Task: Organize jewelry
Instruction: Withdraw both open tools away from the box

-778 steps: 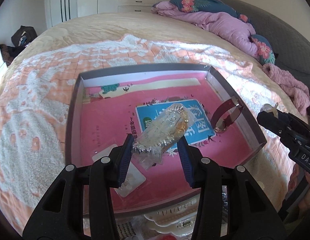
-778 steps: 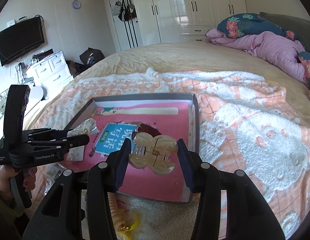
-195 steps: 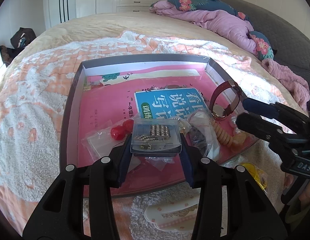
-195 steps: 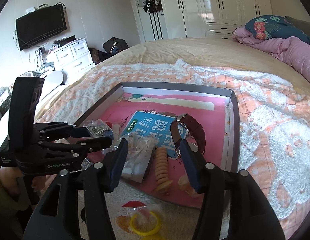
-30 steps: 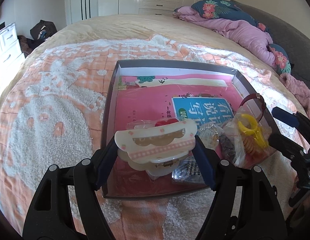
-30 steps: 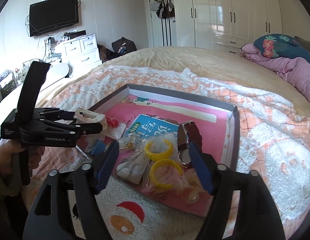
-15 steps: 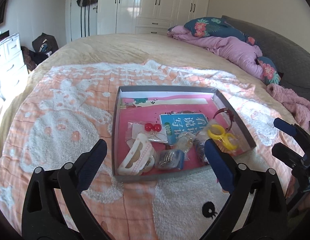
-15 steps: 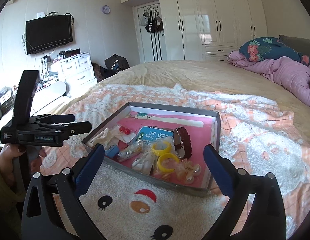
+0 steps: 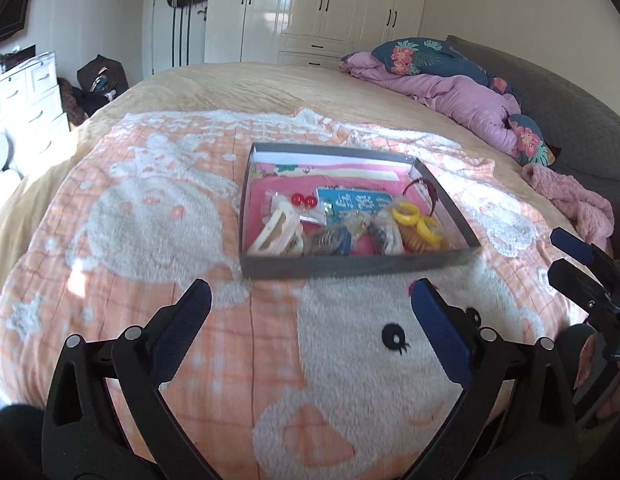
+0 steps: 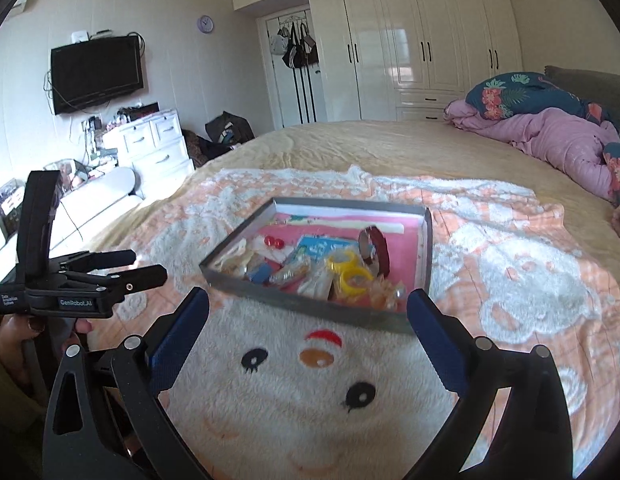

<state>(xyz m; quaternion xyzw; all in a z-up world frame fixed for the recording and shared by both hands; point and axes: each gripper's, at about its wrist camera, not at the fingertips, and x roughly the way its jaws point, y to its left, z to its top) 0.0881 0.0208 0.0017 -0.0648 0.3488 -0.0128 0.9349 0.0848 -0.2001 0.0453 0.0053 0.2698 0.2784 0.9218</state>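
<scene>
Both grippers have backed well away from the tray (image 9: 350, 268), which a second ago filled the view and now sits ahead of them on the bed, apart from either. Every piece I can make out lies inside it: the cream hair clip (image 9: 276, 232) at the corner nearest the left gripper (image 9: 310, 312), the red beads (image 9: 303, 200) behind it, the yellow rings (image 9: 410, 216) and the dark red band (image 10: 376, 250) toward the right gripper (image 10: 308, 316). The clip was still clamped in the left gripper a second ago; now it rests in the tray. Each gripper is spread wide with nothing between its fingers. No loose pieces show on the blanket (image 9: 150, 216) around the tray, so to my eye the sorting looks finished, or very nearly so.
</scene>
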